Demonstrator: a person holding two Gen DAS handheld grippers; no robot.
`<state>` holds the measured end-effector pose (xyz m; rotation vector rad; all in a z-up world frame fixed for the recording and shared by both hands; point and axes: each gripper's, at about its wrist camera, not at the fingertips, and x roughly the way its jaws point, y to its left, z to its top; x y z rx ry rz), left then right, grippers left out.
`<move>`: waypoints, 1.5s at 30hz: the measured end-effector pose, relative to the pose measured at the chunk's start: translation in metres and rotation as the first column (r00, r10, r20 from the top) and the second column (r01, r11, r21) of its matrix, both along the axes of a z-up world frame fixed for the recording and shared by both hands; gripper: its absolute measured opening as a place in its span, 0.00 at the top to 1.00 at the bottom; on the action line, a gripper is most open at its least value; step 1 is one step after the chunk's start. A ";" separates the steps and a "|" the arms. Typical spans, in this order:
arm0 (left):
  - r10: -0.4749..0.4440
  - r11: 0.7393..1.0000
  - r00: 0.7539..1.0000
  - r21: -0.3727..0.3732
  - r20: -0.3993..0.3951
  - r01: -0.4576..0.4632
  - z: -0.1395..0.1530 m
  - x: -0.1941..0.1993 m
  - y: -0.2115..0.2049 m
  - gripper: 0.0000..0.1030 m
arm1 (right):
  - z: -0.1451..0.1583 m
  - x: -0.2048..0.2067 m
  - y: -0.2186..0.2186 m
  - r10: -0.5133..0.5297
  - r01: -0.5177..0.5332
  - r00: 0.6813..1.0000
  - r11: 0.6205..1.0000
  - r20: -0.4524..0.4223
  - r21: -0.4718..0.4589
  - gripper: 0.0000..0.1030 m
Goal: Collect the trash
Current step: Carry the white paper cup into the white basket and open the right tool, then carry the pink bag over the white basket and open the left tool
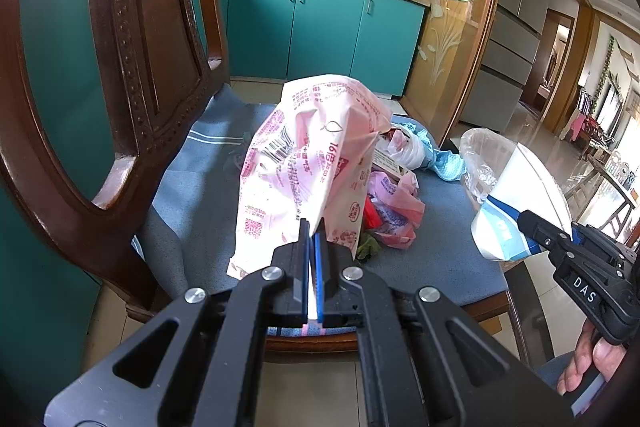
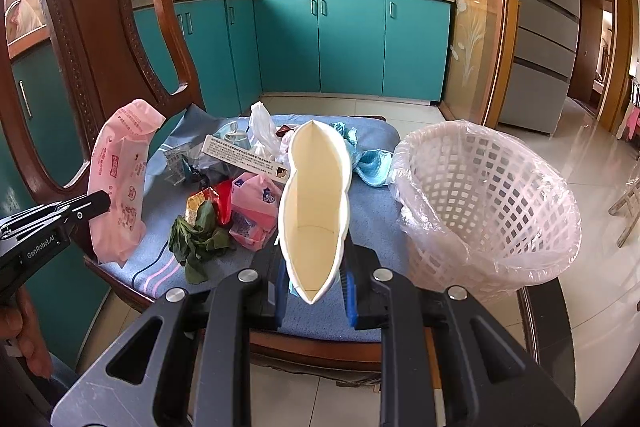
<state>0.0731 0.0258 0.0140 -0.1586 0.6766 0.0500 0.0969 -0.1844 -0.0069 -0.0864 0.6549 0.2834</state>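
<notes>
Paper cup (image 2: pixel 316 211) is squashed flat-ish in the right gripper (image 2: pixel 316 279), pads pinching it low on both walls, mouth facing us, rim buckled into a long pointed oval. White outside w/ blue print, cream inside, looks empty. It hangs over the front edge of the chair cushion (image 2: pixel 372 203), w/ the bin at about 3 o'clock from it in the right wrist view.

Pink wrapper bag (image 1: pixel 308 163) is pinched at its bottom edge by the left gripper (image 1: pixel 311 231), jaws pressed together on the film, bag standing up over the cushion at roughly 12 o'clock from the fingertips. Thin printed plastic, crumpled, will flop once it moves.

Step in hand, as we read it: both pieces are gripped, next is the drop into the white mesh basket (image 2: pixel 492 203) w/ clear liner.

How we do it well:
- carry the cup over first, it's the nearer; get it fully past the rim before spreading the jaws
- liner is loose and folds over the rim, so we come in from above, not from the side
- keep the bag high enough that the tail clears the rest of the pile

Still on the cushion: wilted greens (image 2: pixel 196 239), small pink packet (image 2: pixel 252 211), long card box (image 2: pixel 248 155), blue crumpled wrap (image 2: pixel 372 167).
</notes>
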 end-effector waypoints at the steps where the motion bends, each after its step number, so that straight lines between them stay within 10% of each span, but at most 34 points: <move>1: -0.001 1.000 1.000 0.003 0.000 0.001 0.000 0.000 -0.001 0.97 | 0.000 0.000 0.000 0.001 -0.001 1.000 1.000 -0.001 -0.002 0.78; 11: -0.004 1.000 1.000 0.003 -0.004 0.004 -0.001 -0.001 -0.001 0.97 | 0.006 0.004 -0.009 -0.030 0.030 0.999 1.000 0.027 0.010 0.78; 20: -0.005 1.000 1.000 0.009 -0.006 0.006 -0.002 0.000 -0.002 0.97 | 0.030 0.064 -0.106 -0.356 0.349 0.930 0.933 0.091 0.086 0.77; 24: -0.011 1.000 1.000 0.011 -0.011 0.011 -0.004 0.001 -0.003 0.97 | 0.019 0.079 -0.129 -0.435 0.430 0.899 0.899 0.056 0.084 0.52; 45: -0.043 0.998 0.999 0.046 -0.033 0.045 -0.008 0.012 -0.019 0.97 | 0.027 0.030 -0.101 -0.313 0.297 0.947 0.940 0.076 0.170 0.34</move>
